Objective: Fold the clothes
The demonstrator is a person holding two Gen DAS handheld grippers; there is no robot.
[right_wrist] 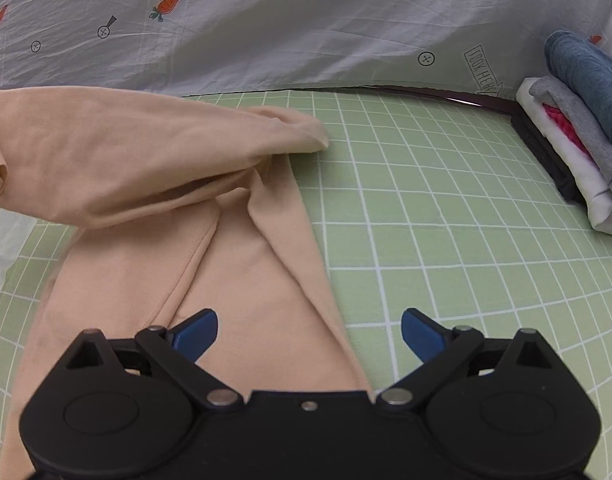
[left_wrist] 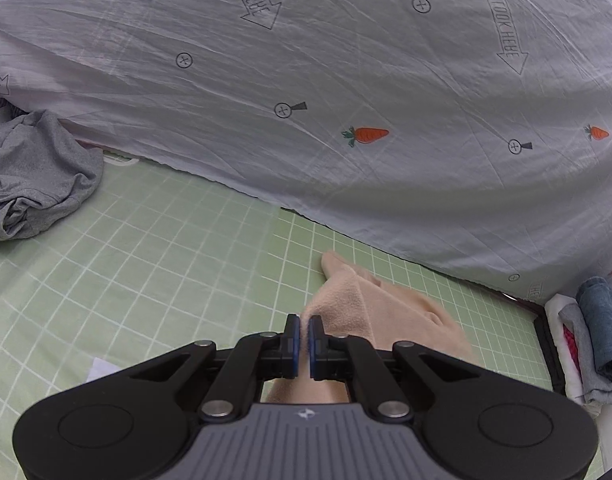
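A beige garment [right_wrist: 234, 248] lies on the green grid mat [right_wrist: 445, 216], with one sleeve [right_wrist: 146, 140] lifted and carried across above the body. My left gripper [left_wrist: 304, 330] is shut on a fold of that beige garment [left_wrist: 369, 304], and the cloth hangs away from its blue pads [left_wrist: 292, 344]. My right gripper [right_wrist: 309, 330] hovers open just over the garment's lower right part, its blue fingers [right_wrist: 196, 334] wide apart with nothing pinched. The garment's right edge runs between those fingers.
A crumpled grey garment [left_wrist: 34, 172] lies on the mat at the left. A stack of folded clothes [right_wrist: 577, 120], blue on top of grey, pink and white, sits at the mat's right edge. A pale sheet with carrot prints [left_wrist: 345, 80] hangs behind the mat.
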